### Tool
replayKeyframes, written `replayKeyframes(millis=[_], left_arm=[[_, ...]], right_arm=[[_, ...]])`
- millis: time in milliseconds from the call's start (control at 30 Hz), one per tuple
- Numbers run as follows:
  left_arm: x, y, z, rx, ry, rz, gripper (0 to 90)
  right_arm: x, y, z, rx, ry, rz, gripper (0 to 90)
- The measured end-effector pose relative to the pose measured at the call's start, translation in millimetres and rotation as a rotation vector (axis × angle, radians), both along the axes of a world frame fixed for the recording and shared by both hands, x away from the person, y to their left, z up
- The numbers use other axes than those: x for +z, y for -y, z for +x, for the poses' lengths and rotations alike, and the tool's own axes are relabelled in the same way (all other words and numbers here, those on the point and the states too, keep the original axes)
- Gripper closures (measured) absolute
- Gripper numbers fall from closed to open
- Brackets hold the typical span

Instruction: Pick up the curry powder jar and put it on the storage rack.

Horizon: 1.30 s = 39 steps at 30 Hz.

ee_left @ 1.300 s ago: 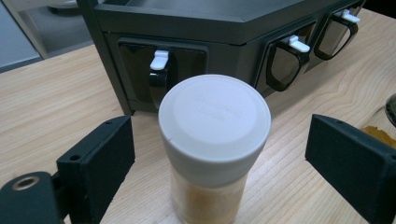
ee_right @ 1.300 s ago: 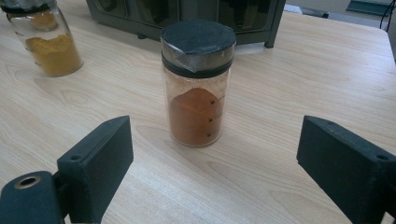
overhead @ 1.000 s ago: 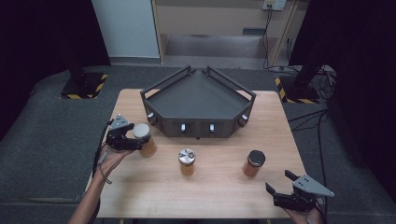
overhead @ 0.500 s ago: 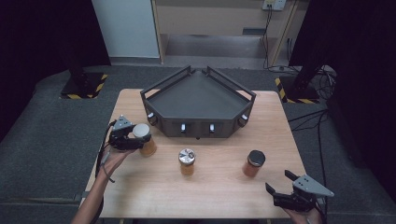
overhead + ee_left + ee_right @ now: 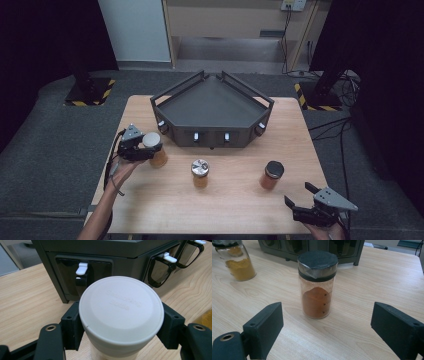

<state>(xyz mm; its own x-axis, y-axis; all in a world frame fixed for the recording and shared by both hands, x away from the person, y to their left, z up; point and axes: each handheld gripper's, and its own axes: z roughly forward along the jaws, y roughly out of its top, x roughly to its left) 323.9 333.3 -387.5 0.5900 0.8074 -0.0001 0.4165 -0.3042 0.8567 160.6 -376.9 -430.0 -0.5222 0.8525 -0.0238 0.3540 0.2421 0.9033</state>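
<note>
A spice jar with a white lid (image 5: 121,307) stands on the wooden table near its left edge (image 5: 153,142). My left gripper (image 5: 145,150) has just been closing on it, and its black pads (image 5: 71,327) now press the lid's rim from both sides. A jar of orange-brown powder with a black lid (image 5: 317,285) stands at the front right (image 5: 272,175). My right gripper (image 5: 298,195) rests short of it, open (image 5: 329,327), with nothing between its fingers. A third jar with a silver lid (image 5: 200,172) stands mid-table.
A dark angular rack (image 5: 210,137) with small white-handled compartments along its front takes up the back middle of the table. Bare wood (image 5: 235,210) lies between the jars and the front edge. Dark floor surrounds the table.
My left jaws have drawn in against the white-lidded jar. Neither hand has shifted, and the other two jars stand where they were.
</note>
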Motion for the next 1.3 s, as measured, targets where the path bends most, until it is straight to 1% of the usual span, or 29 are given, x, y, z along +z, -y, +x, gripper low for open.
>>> replayKeyframes(millis=[33,67,167,400,433,467,600,833,900,933,967,1000,1067,1133,1167,1200,1233,1267,1300], left_arm=[[2.1,1.1,-0.4,-0.004,0.001,0.010,32.9],[3.3,1.1,-0.7,-0.005,0.000,0.011,32.9],[6.9,-1.9,-0.7,-0.007,-0.005,-0.014,32.9],[19.2,-1.4,-2.1,-0.021,0.004,-0.015,32.9],[25.2,0.3,-2.1,-0.028,0.004,-0.007,32.9],[25.2,0.3,-2.1,-0.028,0.004,-0.007,32.9],[38.5,4.1,-1.7,-0.036,0.002,-0.001,32.9],[60.3,8.3,0.4,-0.048,-0.010,-0.024,32.9],[68.5,11.4,0.7,-0.055,-0.006,-0.017,32.8],[77.7,15.9,0.2,-0.059,0.001,-0.007,32.9],[82.5,17.9,0.1,-0.059,0.000,-0.005,32.8],[82.5,17.9,0.1,-0.059,0.000,-0.005,32.9],[91.3,20.6,0.8,-0.071,0.004,-0.001,32.8],[98.8,22.9,1.6,-0.071,0.002,-0.013,32.8],[106.2,25.9,2.3,-0.079,0.008,-0.011,32.8],[110.0,27.9,3.0,-0.080,0.010,-0.008,32.8],[110.0,27.9,3.0,-0.080,0.010,-0.008,32.8],[116.2,31.3,4.7,-0.082,0.015,-0.007,32.8],[116.2,31.3,4.7,-0.082,0.015,-0.007,32.8]], right_arm=[[0.0,-0.1,0.0,0.000,0.000,0.000,10.8],[0.0,-0.1,0.0,0.000,0.000,0.000,10.8],[-0.1,-0.1,0.2,0.001,0.000,-0.002,10.8],[0.0,-0.2,0.6,0.002,-0.002,-0.001,10.8],[0.1,-0.4,0.4,0.001,-0.001,-0.002,10.8],[0.1,-0.4,0.4,0.001,-0.001,-0.002,10.8],[-0.1,-0.4,0.6,0.002,-0.001,-0.002,10.8],[-0.3,-0.1,0.6,0.002,0.000,0.000,10.8],[-0.2,-0.3,0.6,0.002,0.000,-0.001,10.8],[-0.2,-0.3,0.8,0.003,0.000,-0.001,10.8],[-0.2,-0.3,0.7,0.003,0.000,-0.001,10.8],[-0.2,-0.2,0.7,0.002,0.000,0.000,10.8],[-0.3,-0.2,0.7,0.002,0.000,0.000,10.8],[-0.4,0.1,0.6,0.003,0.000,0.001,10.9],[-0.4,0.2,0.6,0.004,0.001,0.001,10.8],[-0.4,0.3,0.6,0.004,0.001,0.002,10.8],[-0.5,0.3,0.7,0.004,0.001,0.002,10.8],[-0.5,0.2,0.8,0.004,0.000,0.002,10.9],[-0.5,0.2,0.9,0.005,0.001,0.002,10.9]])
